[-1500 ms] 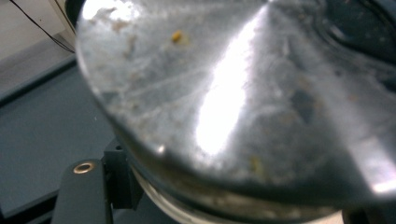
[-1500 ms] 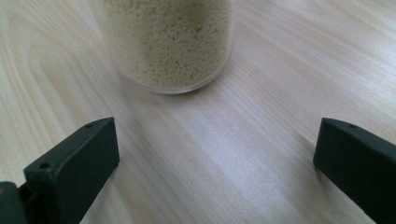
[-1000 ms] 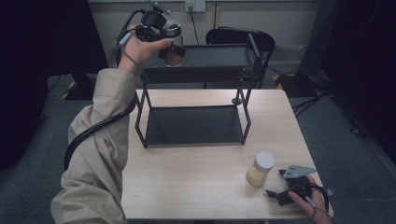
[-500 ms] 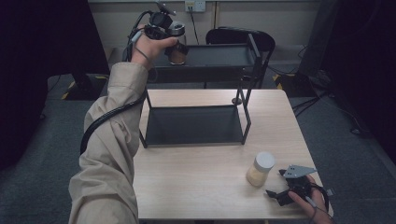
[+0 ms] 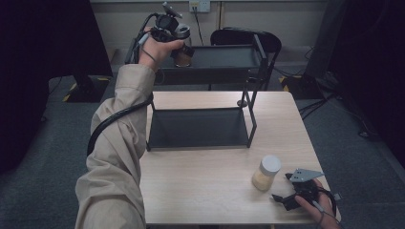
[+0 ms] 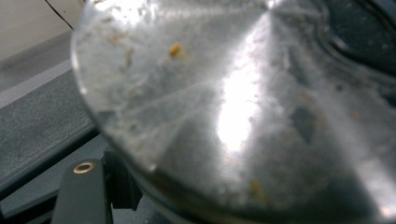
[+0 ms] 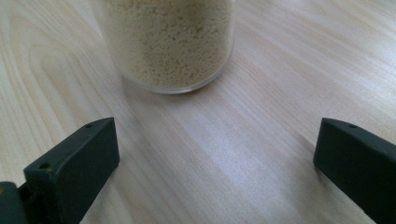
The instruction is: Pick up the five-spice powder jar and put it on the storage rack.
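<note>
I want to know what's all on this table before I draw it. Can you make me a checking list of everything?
Surface: pale wooden table, bare around the things.
Job's things: brown-filled jar with a silver lid, at the left end of the black rack's top shelf; grain jar with a white lid upright on the table.
Clutter: nothing seen.
Grippers: left gripper shut on the brown-filled jar; right gripper open, resting near the grain jar, apart from it.
Cables: black cable along the left sleeve.
Surroundings: dark chair, wall socket, grey floor.
</note>
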A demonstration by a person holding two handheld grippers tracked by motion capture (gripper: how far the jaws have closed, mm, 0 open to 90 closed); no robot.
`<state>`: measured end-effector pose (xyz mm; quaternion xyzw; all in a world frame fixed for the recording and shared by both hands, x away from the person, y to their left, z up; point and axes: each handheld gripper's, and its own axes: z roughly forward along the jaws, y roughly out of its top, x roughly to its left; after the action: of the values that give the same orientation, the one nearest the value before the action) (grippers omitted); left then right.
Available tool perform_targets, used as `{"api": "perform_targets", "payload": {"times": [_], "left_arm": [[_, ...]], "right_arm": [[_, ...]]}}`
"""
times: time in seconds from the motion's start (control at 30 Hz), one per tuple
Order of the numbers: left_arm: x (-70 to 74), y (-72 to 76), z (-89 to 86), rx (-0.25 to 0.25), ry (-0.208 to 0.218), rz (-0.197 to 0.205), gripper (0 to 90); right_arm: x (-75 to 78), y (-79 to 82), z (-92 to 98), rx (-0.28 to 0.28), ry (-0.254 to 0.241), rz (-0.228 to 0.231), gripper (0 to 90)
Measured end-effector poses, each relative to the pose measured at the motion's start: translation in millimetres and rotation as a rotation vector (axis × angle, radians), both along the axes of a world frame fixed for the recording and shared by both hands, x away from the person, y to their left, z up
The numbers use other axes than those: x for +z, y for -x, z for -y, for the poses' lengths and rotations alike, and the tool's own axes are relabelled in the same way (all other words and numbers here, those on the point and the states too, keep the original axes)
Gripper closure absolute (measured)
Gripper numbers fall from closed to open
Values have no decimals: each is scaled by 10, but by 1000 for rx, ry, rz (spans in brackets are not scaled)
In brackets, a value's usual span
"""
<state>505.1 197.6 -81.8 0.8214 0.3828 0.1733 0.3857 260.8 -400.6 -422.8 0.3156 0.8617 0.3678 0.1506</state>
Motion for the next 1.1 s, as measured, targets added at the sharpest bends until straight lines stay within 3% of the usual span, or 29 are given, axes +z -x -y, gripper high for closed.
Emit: {"api": "perform_targets", "payload": {"times": [0.2,0.4,0.57,1.1], "left_arm": [[-8,11,-10,2,7,0,293],[34,131,22,45,15,19,111],[23,251,9,56,25,29,41],[-115,674,-124,31,75,70,23]], "right_arm": [[0,0,0,0,0,0,0],[0,0,0,0,0,0,0],[0,0,0,0,0,0,0],[0,1,-1,-1,0,0,0]]}}
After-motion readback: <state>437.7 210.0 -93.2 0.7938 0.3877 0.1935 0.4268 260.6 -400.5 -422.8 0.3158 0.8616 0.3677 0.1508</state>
